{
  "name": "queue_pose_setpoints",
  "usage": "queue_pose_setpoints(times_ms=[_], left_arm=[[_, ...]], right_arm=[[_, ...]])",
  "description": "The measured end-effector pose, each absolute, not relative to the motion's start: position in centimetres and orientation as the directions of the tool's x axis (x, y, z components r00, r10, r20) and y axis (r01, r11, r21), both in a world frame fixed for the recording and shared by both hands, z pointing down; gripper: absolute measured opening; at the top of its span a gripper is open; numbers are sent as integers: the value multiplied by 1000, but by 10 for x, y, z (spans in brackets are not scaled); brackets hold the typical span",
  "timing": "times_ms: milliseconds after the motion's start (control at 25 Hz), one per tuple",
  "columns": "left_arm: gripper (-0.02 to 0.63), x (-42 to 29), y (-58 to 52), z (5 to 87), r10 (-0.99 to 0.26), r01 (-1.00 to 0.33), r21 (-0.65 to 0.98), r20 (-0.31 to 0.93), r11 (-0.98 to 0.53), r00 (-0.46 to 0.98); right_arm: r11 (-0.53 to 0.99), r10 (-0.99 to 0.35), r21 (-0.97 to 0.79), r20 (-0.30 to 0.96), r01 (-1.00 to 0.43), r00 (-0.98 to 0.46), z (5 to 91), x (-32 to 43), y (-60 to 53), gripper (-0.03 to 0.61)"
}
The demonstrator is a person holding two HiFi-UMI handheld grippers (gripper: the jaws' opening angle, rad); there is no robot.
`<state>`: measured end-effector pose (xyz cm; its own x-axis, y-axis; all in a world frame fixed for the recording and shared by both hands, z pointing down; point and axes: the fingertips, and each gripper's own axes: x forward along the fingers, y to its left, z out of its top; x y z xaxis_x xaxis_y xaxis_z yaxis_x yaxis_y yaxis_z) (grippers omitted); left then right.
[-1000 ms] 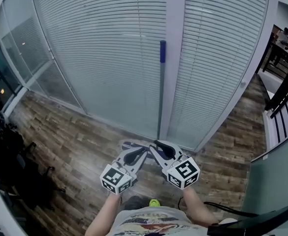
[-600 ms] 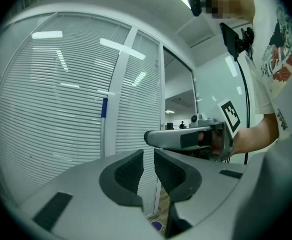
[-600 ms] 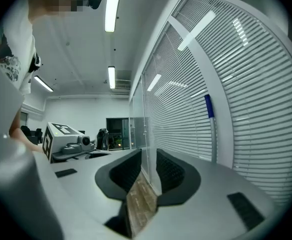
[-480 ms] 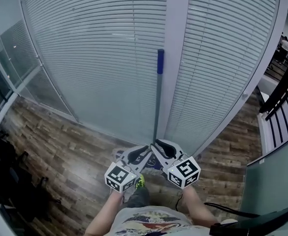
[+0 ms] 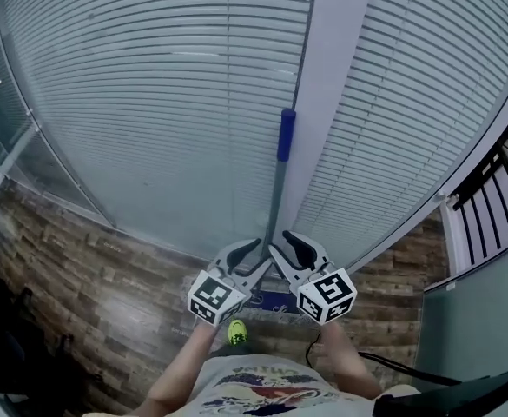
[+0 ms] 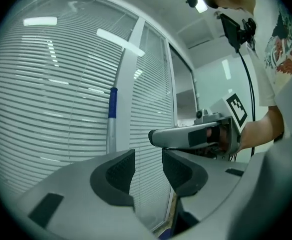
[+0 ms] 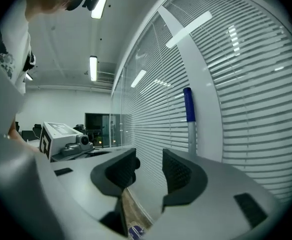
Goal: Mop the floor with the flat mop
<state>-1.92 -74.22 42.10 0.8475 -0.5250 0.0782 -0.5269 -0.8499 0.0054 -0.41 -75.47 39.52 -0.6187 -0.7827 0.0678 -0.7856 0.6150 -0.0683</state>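
Observation:
The flat mop's grey handle (image 5: 273, 207) with a blue grip (image 5: 285, 135) stands upright against the white pillar. Its blue head (image 5: 275, 301) lies on the wooden floor below my hands. My left gripper (image 5: 247, 259) and right gripper (image 5: 290, 248) sit side by side at the lower handle, pointing level at the wall. Both sets of jaws are opening. In the left gripper view the handle (image 6: 111, 129) stands left of the left gripper (image 6: 148, 168), outside its gap. In the right gripper view the handle (image 7: 191, 131) stands beyond the right jaw of the right gripper (image 7: 149, 170). Nothing is between either pair of pads.
A glass wall with closed blinds (image 5: 149, 102) and the pillar (image 5: 332, 85) fill the front. Wooden floor (image 5: 89, 285) runs left and right. A yellow-green shoe (image 5: 235, 331) is under the grippers. Black railing (image 5: 497, 185) stands at the right, a cable (image 5: 358, 354) near my right arm.
The person has stepped closer to the blinds, so the wall and mop handle loom larger. Both grippers' jaws, together before at the handle, have spread apart.

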Motion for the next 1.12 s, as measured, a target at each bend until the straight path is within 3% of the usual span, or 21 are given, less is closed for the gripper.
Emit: queue_pose_setpoints(times_ms=[360, 880, 1040, 1120], left_arm=[[219, -3, -851, 430, -494, -492, -49, 103, -869, 863], [221, 44, -933, 420, -559, -558, -31, 61, -829, 827], [209, 53, -955, 425, -554, -552, -44, 95, -832, 827], [125, 51, -955, 427, -544, -542, -45, 95, -839, 834]], right_arm=[[519, -850, -35, 88, -854, -520, 400, 9, -855, 179], [531, -841, -11, 113, -847, -529, 391, 33, -900, 179], [533, -841, -2, 113, -846, -530, 382, 40, -924, 179], [526, -845, -1, 111, -850, -523, 381, 40, -930, 179]])
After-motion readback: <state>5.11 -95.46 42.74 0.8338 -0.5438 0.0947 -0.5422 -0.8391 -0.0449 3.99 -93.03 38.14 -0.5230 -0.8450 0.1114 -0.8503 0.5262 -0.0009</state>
